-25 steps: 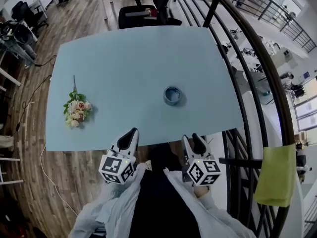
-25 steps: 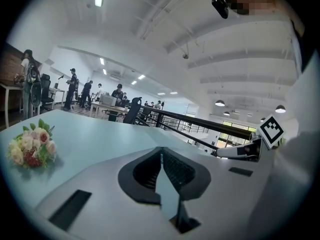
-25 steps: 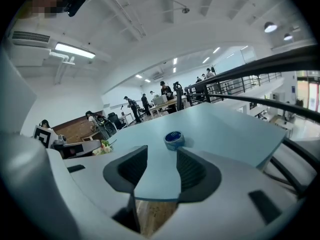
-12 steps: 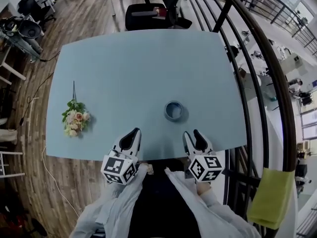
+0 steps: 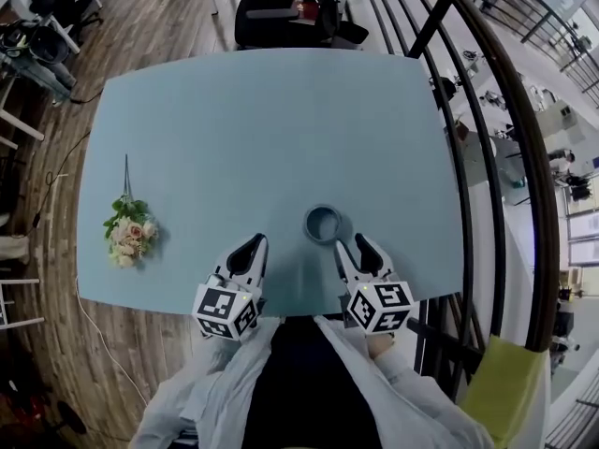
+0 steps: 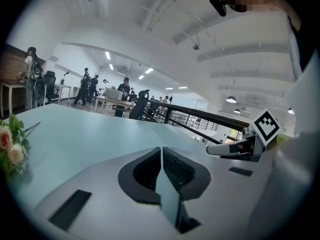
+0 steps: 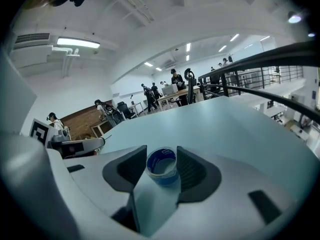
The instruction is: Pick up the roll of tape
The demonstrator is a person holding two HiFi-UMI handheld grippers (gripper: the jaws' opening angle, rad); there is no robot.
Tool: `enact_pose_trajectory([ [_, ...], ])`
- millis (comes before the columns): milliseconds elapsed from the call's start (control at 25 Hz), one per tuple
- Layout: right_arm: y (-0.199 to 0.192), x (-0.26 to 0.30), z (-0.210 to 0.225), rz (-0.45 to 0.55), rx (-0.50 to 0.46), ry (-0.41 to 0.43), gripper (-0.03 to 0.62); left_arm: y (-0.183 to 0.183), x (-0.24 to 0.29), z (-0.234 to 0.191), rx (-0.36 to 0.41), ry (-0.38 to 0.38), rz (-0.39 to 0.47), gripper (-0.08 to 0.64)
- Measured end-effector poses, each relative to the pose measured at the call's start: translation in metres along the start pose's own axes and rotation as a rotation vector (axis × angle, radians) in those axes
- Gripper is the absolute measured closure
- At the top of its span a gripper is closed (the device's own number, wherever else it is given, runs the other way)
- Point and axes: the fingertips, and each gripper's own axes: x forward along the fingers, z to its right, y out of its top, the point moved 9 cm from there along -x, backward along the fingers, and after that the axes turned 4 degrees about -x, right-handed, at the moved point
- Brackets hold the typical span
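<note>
1. A wood floor (image 5: 56,157) lies left of the pale blue table (image 5: 253,110), with flowers (image 5: 126,237) near the table's left edge.
2. The left gripper (image 5: 251,251) is at the near edge, jaws together and empty.
3. The tape (image 5: 323,223) lies flat just ahead of the right gripper (image 5: 354,249), whose jaws are apart and hold nothing.
4. A railing (image 5: 487,157) curves along the right.

**Bright, even light; strong fisheye**

Ceiling strip lights (image 7: 75,43) light your tabletop (image 5: 262,129) evenly, leaving only soft shadows. Every view bends and darkens at its corners. Close to the lens, your right tool (image 7: 162,160) looks blurred.
</note>
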Motion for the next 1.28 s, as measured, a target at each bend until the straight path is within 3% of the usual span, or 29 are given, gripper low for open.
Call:
enact_pose_trajectory([
  [960,-0.021,0.108,0.021,-0.286,-0.125,0.04,0.379,-0.026,0.041,-0.033,-0.091,0.128,-0.086,0.534],
  [1280,-0.027,0.12,0.02,-0.374,-0.122,0.007,0.419,-0.029,0.041,-0.038,-0.098,0.133,-0.087,0.534],
])
